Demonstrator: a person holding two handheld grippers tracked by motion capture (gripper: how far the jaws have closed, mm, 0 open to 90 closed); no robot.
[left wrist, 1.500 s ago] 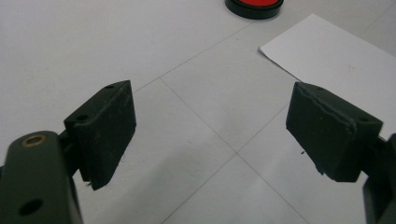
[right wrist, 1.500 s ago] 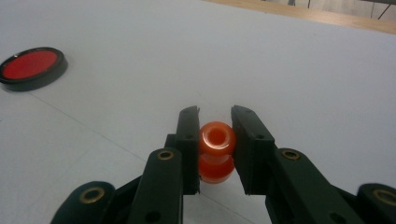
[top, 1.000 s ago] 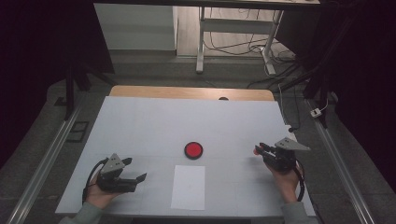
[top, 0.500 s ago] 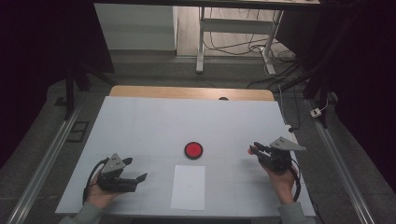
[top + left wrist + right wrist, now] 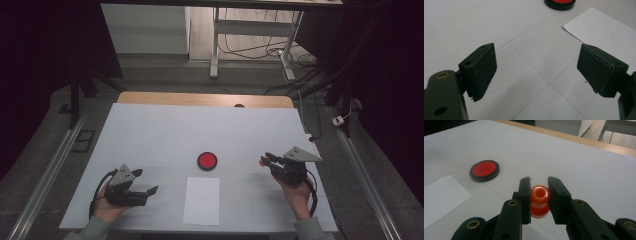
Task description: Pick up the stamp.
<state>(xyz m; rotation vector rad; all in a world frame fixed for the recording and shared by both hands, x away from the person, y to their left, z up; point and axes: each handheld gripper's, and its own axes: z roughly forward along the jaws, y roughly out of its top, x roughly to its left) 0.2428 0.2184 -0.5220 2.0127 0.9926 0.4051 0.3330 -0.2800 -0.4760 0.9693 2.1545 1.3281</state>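
My left hand (image 5: 107,207) rests low at the near-left, its black two-jaw left gripper (image 5: 145,183) spread wide and empty. My right hand (image 5: 295,192) aims the black right gripper (image 5: 539,195) inward, jaws closed on a glossy orange ring-shaped bead (image 5: 539,194).

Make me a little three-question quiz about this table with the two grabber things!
1. True or false: the right gripper is shut on an orange bead.
2. What lies nearest the left gripper? A) white paper sheet B) a blue cup C) a spoon
3. Fill in: the round disc on the table has a ___ top inside a black rim.

Key: 1 true; 2 A; 3 red.
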